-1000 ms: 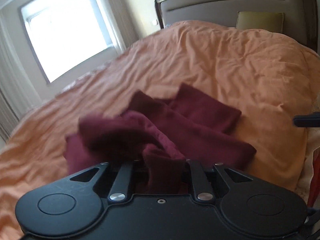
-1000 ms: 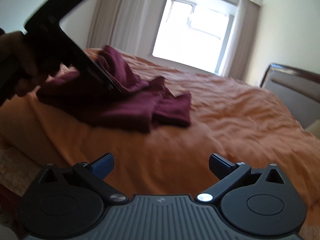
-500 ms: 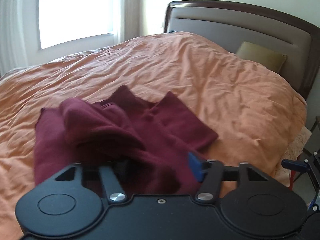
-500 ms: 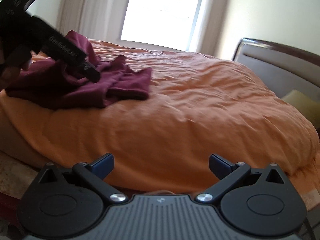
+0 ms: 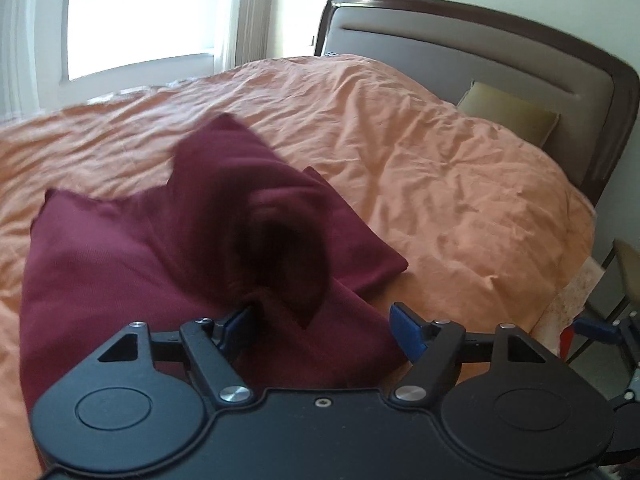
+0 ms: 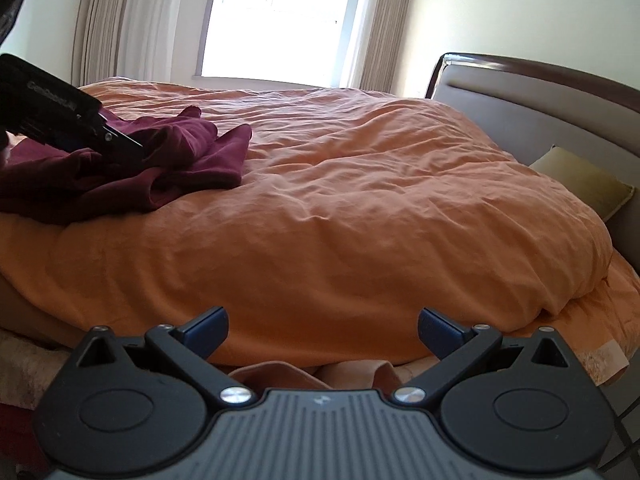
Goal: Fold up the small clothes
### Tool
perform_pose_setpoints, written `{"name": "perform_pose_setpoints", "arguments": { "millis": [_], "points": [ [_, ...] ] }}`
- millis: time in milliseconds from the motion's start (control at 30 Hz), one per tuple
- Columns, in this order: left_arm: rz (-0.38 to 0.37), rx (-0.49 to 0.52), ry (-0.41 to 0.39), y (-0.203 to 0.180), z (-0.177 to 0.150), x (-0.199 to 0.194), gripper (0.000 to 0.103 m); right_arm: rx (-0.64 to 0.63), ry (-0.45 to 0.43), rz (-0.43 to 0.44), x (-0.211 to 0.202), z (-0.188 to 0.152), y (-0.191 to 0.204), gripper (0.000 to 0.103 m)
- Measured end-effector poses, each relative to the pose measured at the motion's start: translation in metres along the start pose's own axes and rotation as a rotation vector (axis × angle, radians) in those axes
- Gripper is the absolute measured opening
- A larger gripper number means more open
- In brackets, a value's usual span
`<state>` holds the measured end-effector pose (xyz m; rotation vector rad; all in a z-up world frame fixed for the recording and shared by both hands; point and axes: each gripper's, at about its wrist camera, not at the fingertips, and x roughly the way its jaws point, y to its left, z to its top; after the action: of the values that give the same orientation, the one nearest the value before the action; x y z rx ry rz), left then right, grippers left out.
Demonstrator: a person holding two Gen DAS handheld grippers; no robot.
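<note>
A dark maroon garment [image 5: 120, 256] lies crumpled on the orange bedspread [image 5: 440, 168]. A blurred flap of it hangs in the air above the heap. My left gripper [image 5: 324, 328] is open right over the garment's near edge, with cloth between the spread fingers but not pinched. In the right wrist view the garment [image 6: 192, 148] lies at the left of the bed with the left gripper's black body [image 6: 60, 116] over it. My right gripper [image 6: 322, 328] is open and empty, low at the bed's side, well away from the garment.
A padded headboard [image 5: 480, 64] with a dark wood frame stands at the bed's far end, with an olive pillow [image 5: 508, 116] against it. A bright window [image 6: 280, 20] with curtains is behind the bed. The bedspread [image 6: 380, 200] bulges over the bed's edge.
My left gripper was shut on the garment one second ago and has opened; the cloth is dropping back onto the heap. The right gripper has drawn back and lower, staying open.
</note>
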<state>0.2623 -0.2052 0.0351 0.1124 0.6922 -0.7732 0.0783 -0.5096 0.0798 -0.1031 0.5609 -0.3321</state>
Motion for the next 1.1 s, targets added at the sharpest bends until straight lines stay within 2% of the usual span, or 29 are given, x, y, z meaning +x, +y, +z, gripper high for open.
{"name": "perform_pose_setpoints", "arguments": {
  "millis": [133, 267, 400, 467, 600, 667, 767, 833, 900, 967, 1033, 1100],
  "points": [
    [-0.011, -0.039, -0.008, 0.005, -0.003, -0.006, 0.077, 0.025, -0.043, 0.009, 0.002, 0.009, 0.0, 0.103],
    [0.002, -0.065, -0.04, 0.009, -0.005, -0.025, 0.088, 0.056, -0.094, 0.058, 0.007, 0.027, 0.003, 0.103],
    [0.058, -0.123, -0.083, 0.021, -0.007, -0.053, 0.097, 0.051, -0.152, 0.136, 0.015, 0.048, 0.015, 0.103],
    [0.115, -0.175, -0.113, 0.031, -0.009, -0.068, 0.102, 0.046, -0.184, 0.194, 0.02, 0.06, 0.022, 0.095],
    [0.231, -0.312, -0.14, 0.059, -0.018, -0.092, 0.102, -0.003, -0.228, 0.282, 0.033, 0.086, 0.04, 0.086],
    [0.279, -0.386, -0.139, 0.076, -0.024, -0.1, 0.102, -0.047, -0.226, 0.318, 0.043, 0.098, 0.054, 0.077],
    [0.346, -0.497, -0.111, 0.099, -0.035, -0.105, 0.102, -0.106, -0.209, 0.352, 0.057, 0.109, 0.073, 0.061],
    [0.387, -0.558, -0.069, 0.111, -0.041, -0.104, 0.102, -0.151, -0.188, 0.342, 0.065, 0.113, 0.083, 0.058],
    [0.411, -0.598, -0.041, 0.12, -0.048, -0.103, 0.102, -0.178, -0.178, 0.332, 0.073, 0.112, 0.09, 0.051],
    [0.418, -0.618, -0.031, 0.124, -0.053, -0.103, 0.102, -0.184, -0.178, 0.329, 0.077, 0.112, 0.092, 0.032],
    [0.415, -0.617, -0.032, 0.125, -0.056, -0.104, 0.102, -0.185, -0.186, 0.344, 0.073, 0.11, 0.092, 0.021],
    [0.418, -0.604, -0.029, 0.123, -0.056, -0.102, 0.102, -0.2, -0.214, 0.343, 0.067, 0.106, 0.091, 0.017]
  ]
}}
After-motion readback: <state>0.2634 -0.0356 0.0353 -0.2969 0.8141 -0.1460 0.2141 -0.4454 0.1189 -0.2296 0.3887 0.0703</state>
